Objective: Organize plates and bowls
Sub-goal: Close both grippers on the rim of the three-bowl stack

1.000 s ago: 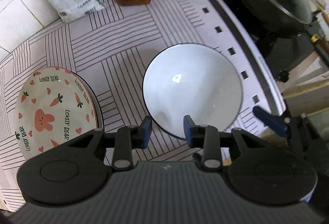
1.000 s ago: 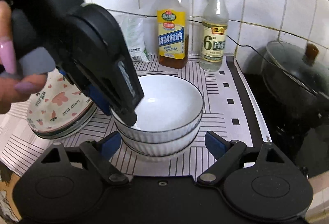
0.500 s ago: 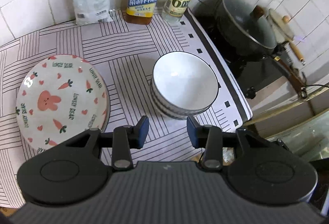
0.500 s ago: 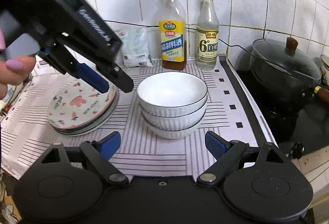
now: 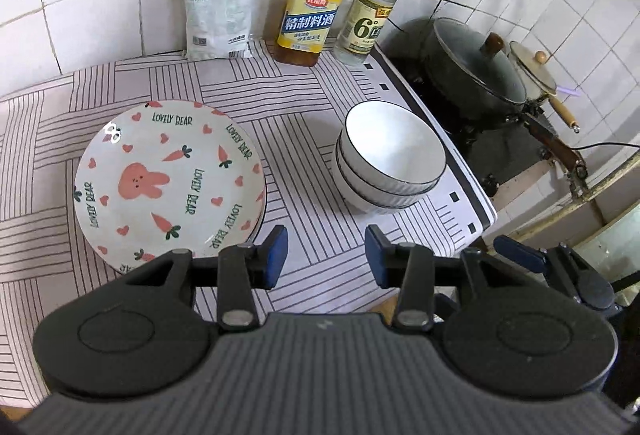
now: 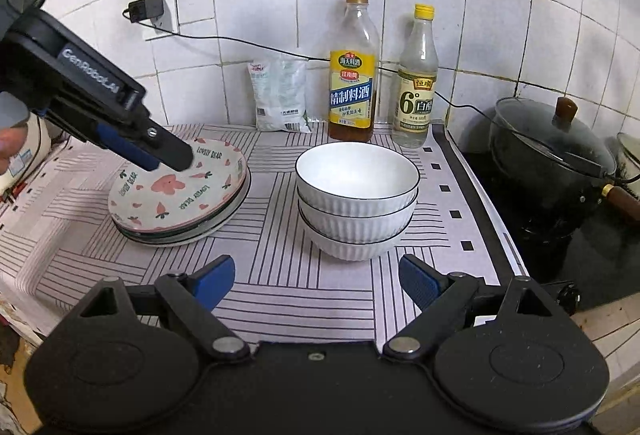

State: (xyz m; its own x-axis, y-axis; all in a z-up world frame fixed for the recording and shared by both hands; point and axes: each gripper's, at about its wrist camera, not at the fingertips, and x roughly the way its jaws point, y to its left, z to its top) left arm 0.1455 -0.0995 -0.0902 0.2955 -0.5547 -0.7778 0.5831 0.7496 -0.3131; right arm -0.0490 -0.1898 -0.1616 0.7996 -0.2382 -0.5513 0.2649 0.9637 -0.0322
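Note:
Three white ribbed bowls (image 5: 394, 151) (image 6: 357, 195) sit nested in a stack on the striped cloth. To their left lies a stack of plates (image 5: 168, 179) (image 6: 176, 195); the top one has a pink rabbit and carrots. My left gripper (image 5: 326, 239) hovers above the cloth's front edge, between the two stacks and touching neither. Its jaws are a little apart with nothing between them. In the right wrist view, the left gripper (image 6: 160, 155) hangs over the plates. My right gripper (image 6: 316, 269) is wide open and empty, in front of the bowls.
A yellow-labelled bottle (image 6: 352, 75), a clear vinegar bottle (image 6: 416, 83) and a white bag (image 6: 280, 95) stand against the tiled wall. A lidded dark pot (image 6: 548, 143) sits on the black stove at right. A cable runs along the wall. A hand (image 6: 8, 143) shows at far left.
My left gripper has pulled back and up from just over the top bowl, and its jaws have widened slightly. The right gripper has backed off a little. Bowls and plates have not moved.

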